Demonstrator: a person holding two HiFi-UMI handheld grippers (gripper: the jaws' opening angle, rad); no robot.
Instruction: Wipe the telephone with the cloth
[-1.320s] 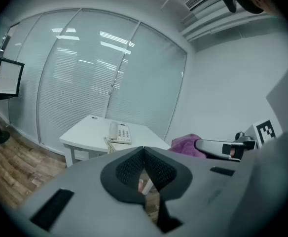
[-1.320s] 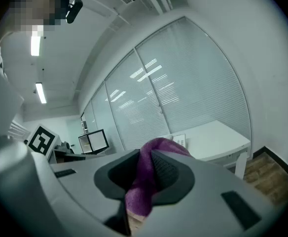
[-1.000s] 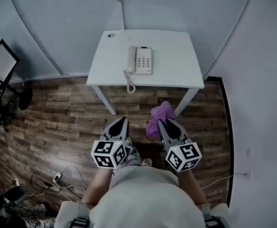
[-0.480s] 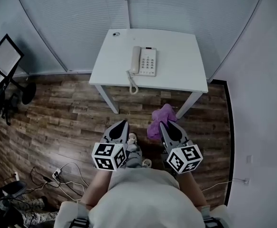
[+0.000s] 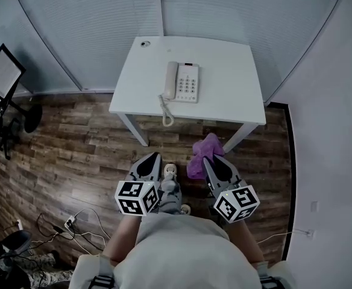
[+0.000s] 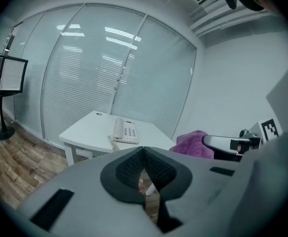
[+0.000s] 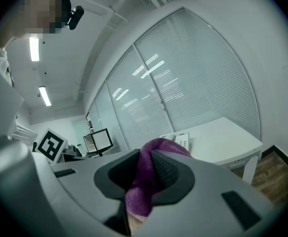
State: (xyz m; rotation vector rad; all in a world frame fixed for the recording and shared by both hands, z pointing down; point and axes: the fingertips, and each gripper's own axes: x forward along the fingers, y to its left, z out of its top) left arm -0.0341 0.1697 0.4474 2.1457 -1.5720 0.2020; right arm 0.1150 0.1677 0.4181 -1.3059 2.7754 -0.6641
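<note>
- Standing back from the table (image 5: 224,59), we have the telephone (image 5: 182,82) well ahead of us. It lies flat near the table's near edge, a little left of the middle.
- Our right gripper (image 7: 144,154) is clamped on the purple cloth (image 7: 145,181). A soft bunch pokes out past the jaws toward the far side, and a tail hangs below.
- Our left gripper (image 6: 144,151) has its jaws pressed together with nothing between them, held low just left of the right one.
- Both grippers hang over the wooden floor (image 5: 73,155), well apart from the telephone. We judge that no wiping has begun and the step in hand is the approach.
- To do it well, we would carry the cloth in from the near right and land the loose bunch on the keypad (image 5: 188,84). The hard jaw tips should stay off the plastic.
- The handset (image 5: 171,80) rests along the telephone's left side, so light strokes along its length seem safer than pushing across it and tipping it out.
- The curly cord (image 5: 166,110) dangles over the near edge of the table. We would keep the cloth's tail clear of it, since a snag could drag the telephone toward us.
- Our empty left gripper could rest on the telephone's near left corner to steady it.
</note>
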